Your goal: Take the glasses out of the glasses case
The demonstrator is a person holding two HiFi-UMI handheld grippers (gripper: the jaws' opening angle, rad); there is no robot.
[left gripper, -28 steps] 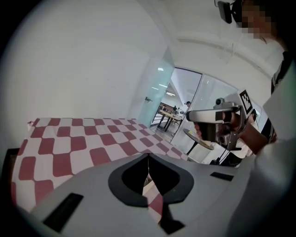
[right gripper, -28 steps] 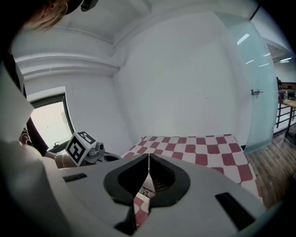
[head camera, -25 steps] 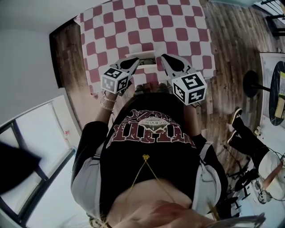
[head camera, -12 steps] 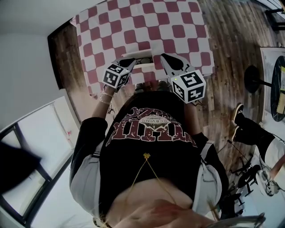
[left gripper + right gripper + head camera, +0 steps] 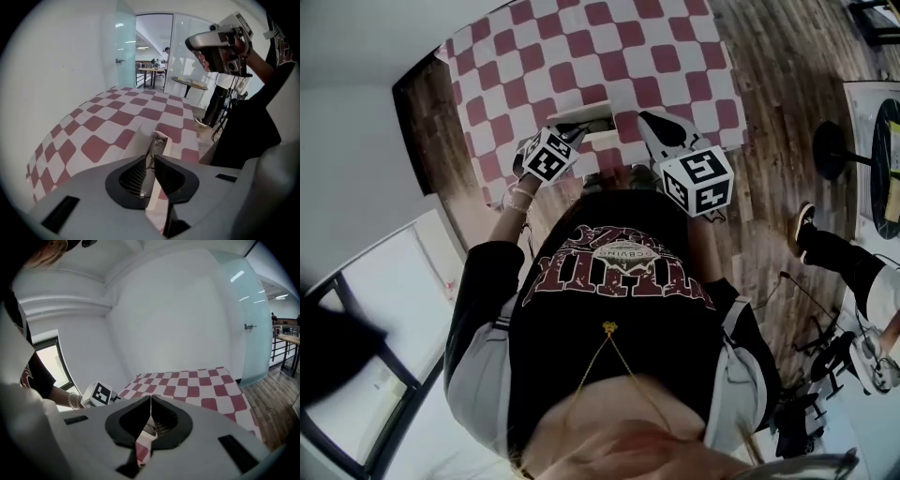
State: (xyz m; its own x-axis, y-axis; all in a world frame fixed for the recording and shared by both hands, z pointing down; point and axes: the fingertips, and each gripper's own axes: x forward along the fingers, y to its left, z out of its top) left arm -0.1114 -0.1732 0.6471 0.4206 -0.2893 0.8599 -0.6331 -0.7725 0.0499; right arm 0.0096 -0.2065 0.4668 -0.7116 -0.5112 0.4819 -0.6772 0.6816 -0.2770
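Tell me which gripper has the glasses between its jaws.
The left gripper: the thin metal glasses run between its jaws. The right gripper pinches only the white glasses case.

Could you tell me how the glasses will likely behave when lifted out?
The glasses look thin and wiry, so probably light and easily bent. They sit inside the narrow white case, so they may snag or drag it along.
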